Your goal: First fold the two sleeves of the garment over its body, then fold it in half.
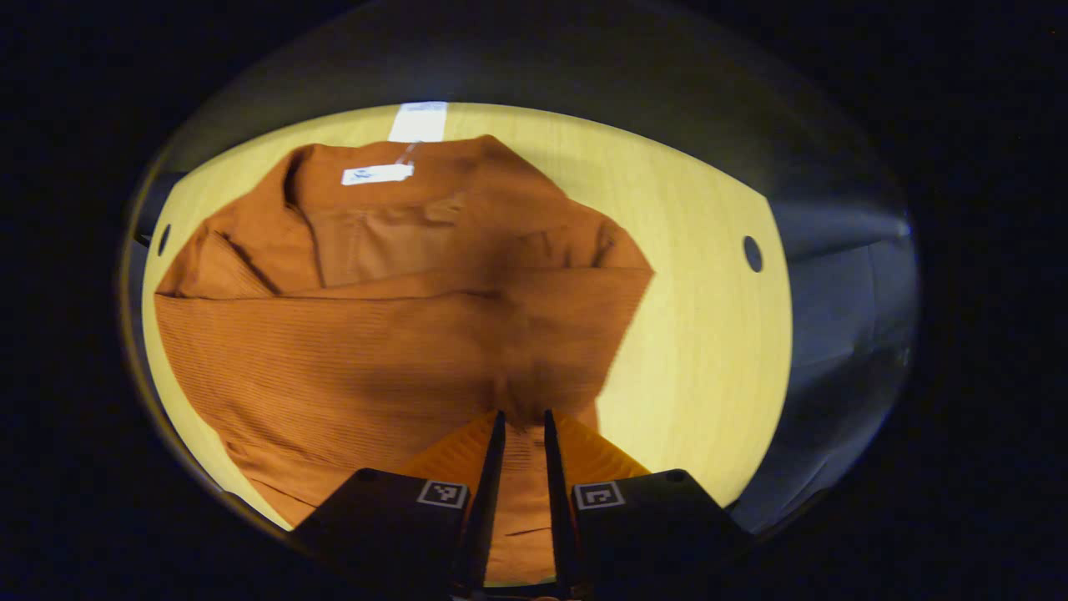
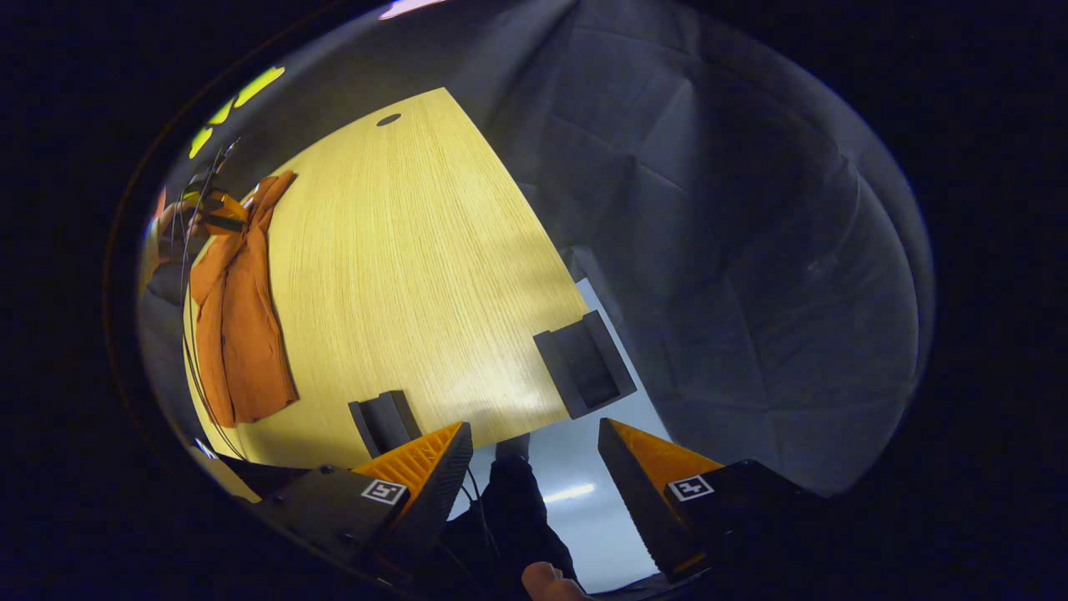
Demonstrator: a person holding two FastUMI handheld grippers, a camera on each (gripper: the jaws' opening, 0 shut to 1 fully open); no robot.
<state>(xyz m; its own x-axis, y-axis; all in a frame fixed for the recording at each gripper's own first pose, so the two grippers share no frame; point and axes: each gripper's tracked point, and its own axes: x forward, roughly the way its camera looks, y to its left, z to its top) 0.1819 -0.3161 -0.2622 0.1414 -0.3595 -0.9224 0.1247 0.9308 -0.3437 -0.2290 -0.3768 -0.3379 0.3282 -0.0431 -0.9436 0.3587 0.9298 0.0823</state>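
Left gripper view. A rust-orange ribbed knit garment point(image 1: 384, 334) lies on a pale yellow wood-grain table point(image 1: 701, 334), its collar at the far end, where a white label point(image 1: 377, 174) shows. One sleeve is folded across the body from the left, its edge forming a horizontal line. At the near edge, the left gripper point(image 1: 524, 434) stands with its two fingers drawn close together, a narrow strip of the fabric pinched between them. A dark round hole point(image 1: 753, 253) pierces the table at the right.
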